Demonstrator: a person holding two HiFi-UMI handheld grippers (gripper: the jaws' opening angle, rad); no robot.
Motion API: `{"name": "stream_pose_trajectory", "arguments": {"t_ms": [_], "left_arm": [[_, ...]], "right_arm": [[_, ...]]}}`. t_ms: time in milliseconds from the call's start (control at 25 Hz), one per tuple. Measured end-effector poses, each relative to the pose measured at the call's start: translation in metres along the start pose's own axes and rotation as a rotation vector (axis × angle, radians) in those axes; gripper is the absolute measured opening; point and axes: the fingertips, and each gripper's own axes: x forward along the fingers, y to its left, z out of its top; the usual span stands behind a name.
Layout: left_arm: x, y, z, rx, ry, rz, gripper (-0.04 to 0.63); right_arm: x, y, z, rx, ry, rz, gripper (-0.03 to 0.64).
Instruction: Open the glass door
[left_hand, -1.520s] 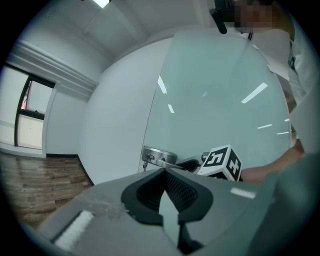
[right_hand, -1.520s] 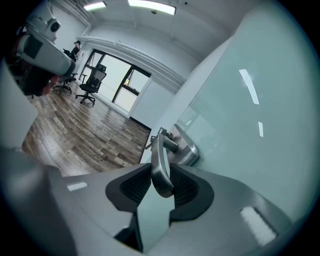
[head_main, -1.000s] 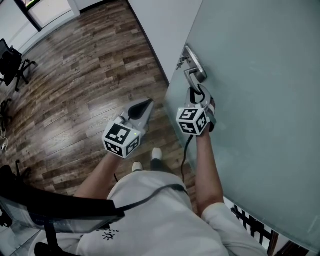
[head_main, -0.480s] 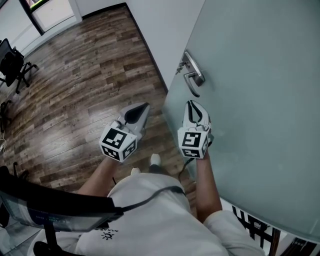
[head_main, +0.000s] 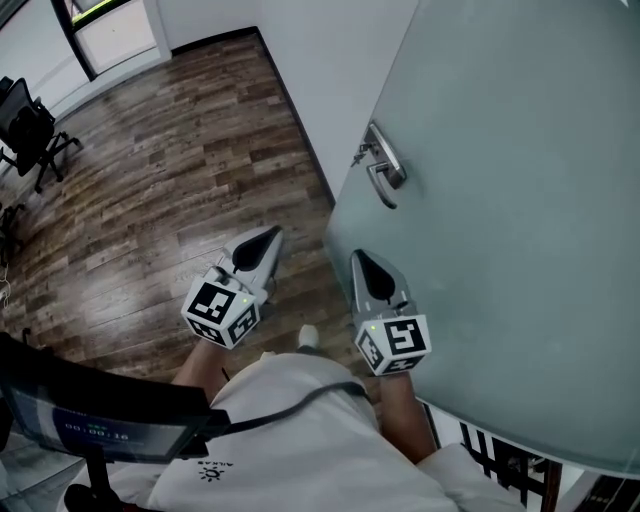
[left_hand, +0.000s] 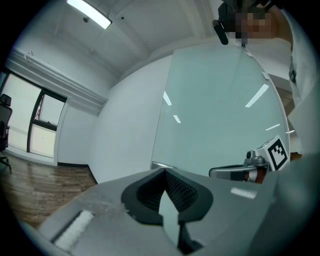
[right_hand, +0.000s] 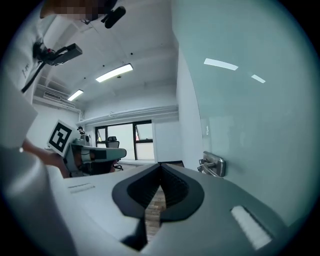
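An office chair is standing well off to the left of the left gripper, out on the wooden floor that is stretching under both hands. The person is holding the left gripper out in front of the body, pointing it roughly level. In the left gripper view its jaws are sitting pressed together at the tips with nothing between them, and it is touching nothing. The frosted pane is filling the view ahead of it and to its right.

Just to its right, the right gripper is pointing the same way, alongside the face of the glass door. Its jaws have just been closing and are now meeting tip to tip, again with nothing between them. It is hanging free, clear of any grip.

The door handle, a silver lever on a metal plate, is sitting ahead of the right gripper's tips and slightly to their right, apart from them. In the right gripper view the handle is showing just right of the closed jaws. The door's free edge is running ahead between the two grippers, nearer the right one, and a white wall is standing beyond it.
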Motion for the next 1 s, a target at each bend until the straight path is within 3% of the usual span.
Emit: {"name": "stream_pose_trajectory", "arguments": {"t_ms": [240,1000], "left_arm": [[-0.011,-0.009,0.011,0.004,-0.018,-0.007,0.003],[-0.027,-0.006,0.006,0.0,-0.03,0.004,0.003]], "right_arm": [[-0.005,0.016,0.018,-0.045,-0.013,0.017,0.008],[-0.002,0.019,0.014,-0.055,-0.004,-0.007,0.008]]}}
